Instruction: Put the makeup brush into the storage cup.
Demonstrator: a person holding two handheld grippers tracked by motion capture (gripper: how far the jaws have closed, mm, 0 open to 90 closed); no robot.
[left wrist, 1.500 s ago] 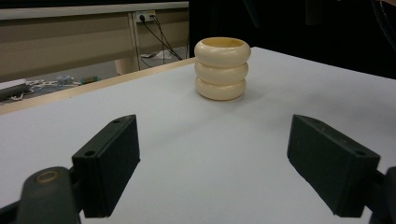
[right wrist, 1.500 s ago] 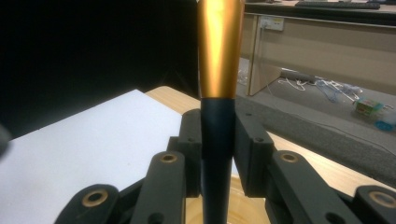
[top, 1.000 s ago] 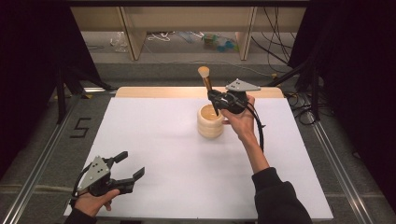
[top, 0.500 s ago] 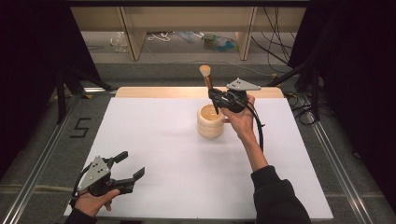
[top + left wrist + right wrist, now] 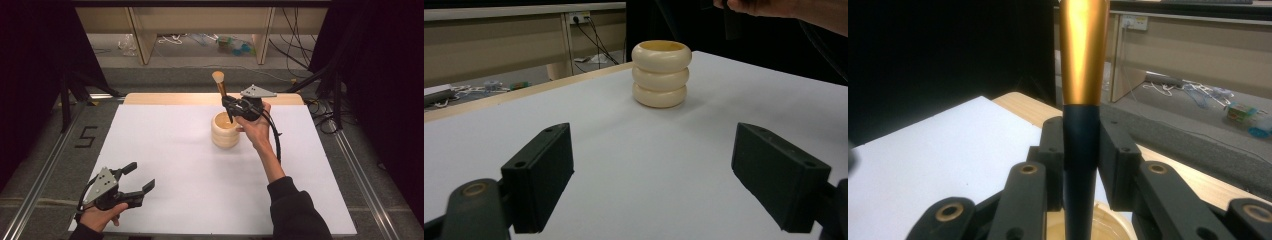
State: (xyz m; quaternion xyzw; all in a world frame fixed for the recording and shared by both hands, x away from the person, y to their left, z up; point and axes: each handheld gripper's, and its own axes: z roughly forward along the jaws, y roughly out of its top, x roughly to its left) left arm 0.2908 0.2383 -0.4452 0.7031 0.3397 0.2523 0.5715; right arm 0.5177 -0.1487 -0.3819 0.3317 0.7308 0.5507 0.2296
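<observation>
Right tongs (image 5: pixel 231 106) clenched on brush (image 5: pixel 220 86), held upright over ribbed cream holder (image 5: pixel 225 131) at far centre of white tabletop (image 5: pixel 180 165). Left tongs (image 5: pixel 139 179) released, hovering near left corner, well apart from holder.

One white table (image 5: pixel 175 165) is carrying one cream ribbed cup (image 5: pixel 225 132), while one makeup brush (image 5: pixel 219 85) is standing above it, and two grippers, left gripper (image 5: pixel 137 180) and right gripper (image 5: pixel 231 106), are showing.
</observation>
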